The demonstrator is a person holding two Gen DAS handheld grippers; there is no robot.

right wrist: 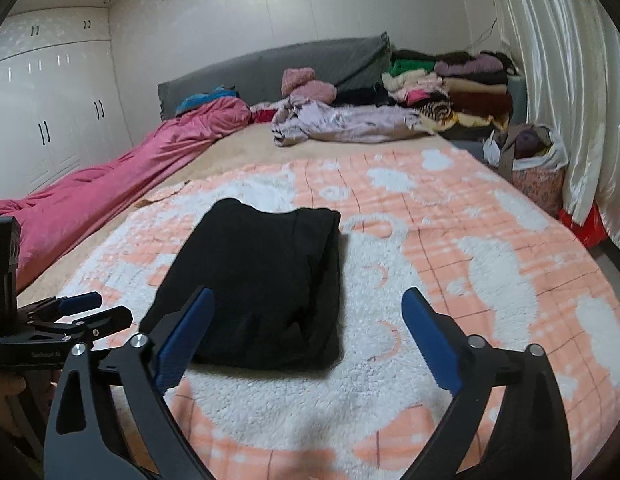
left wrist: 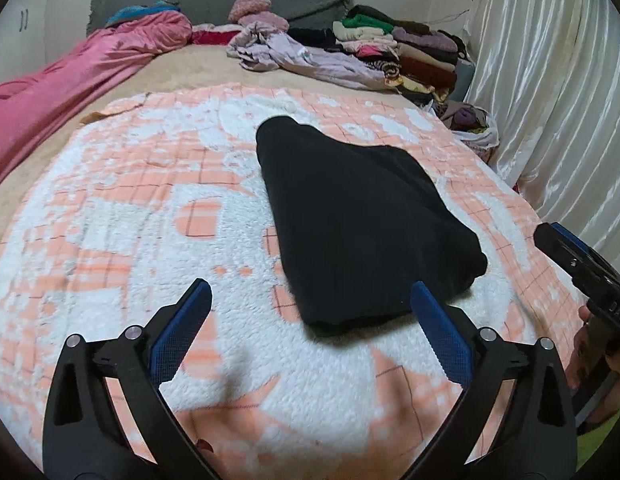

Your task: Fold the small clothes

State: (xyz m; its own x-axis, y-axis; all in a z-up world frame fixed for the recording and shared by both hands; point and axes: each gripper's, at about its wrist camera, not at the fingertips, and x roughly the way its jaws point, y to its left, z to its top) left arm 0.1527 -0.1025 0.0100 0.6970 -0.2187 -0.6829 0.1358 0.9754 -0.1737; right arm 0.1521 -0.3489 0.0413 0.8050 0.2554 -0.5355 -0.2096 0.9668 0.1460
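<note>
A folded black garment (left wrist: 362, 220) lies on the peach-and-white blanket (left wrist: 130, 220) spread on the bed. Near it, the left gripper (left wrist: 310, 300) and right gripper (right wrist: 308, 308) both gape wide, holding nothing, their blue pads clear of the cloth.

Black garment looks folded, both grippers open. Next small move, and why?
Probably lift both clear and reach for the next piece from the loose lilac clothes. The black garment lies as a compact folded bundle on the peach-and-white blanket, and the left hand-held gripper and right hand-held gripper both stand open with nothing between the pads.
</note>
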